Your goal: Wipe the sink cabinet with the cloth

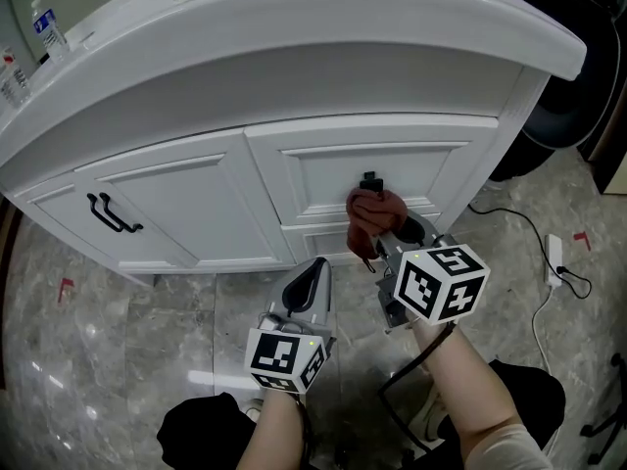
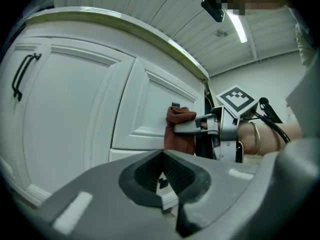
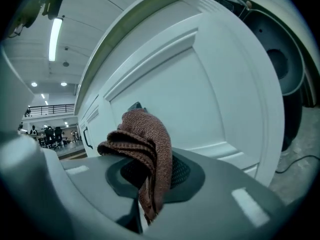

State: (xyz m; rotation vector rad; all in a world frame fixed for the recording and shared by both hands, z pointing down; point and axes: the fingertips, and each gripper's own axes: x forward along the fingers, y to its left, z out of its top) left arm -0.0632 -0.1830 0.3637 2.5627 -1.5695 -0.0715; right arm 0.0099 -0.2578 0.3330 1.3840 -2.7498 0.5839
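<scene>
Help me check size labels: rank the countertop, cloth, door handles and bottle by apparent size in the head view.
1. countertop
2. cloth
3. door handles and bottle look alike; the bottle is farther, so unranked.

Holds the grey two-jaw left gripper (image 1: 312,274) low and drawn back, its black-and-white marker cube uppermost, jaws met at the tips with nothing between them. Reaches further forward with the matching grey right gripper (image 1: 390,238), jaws clamped on a bunched reddish-brown knitted cloth (image 3: 142,144). Extends the bare left forearm (image 1: 276,437) and bare right forearm (image 1: 468,385) side by side.
</scene>
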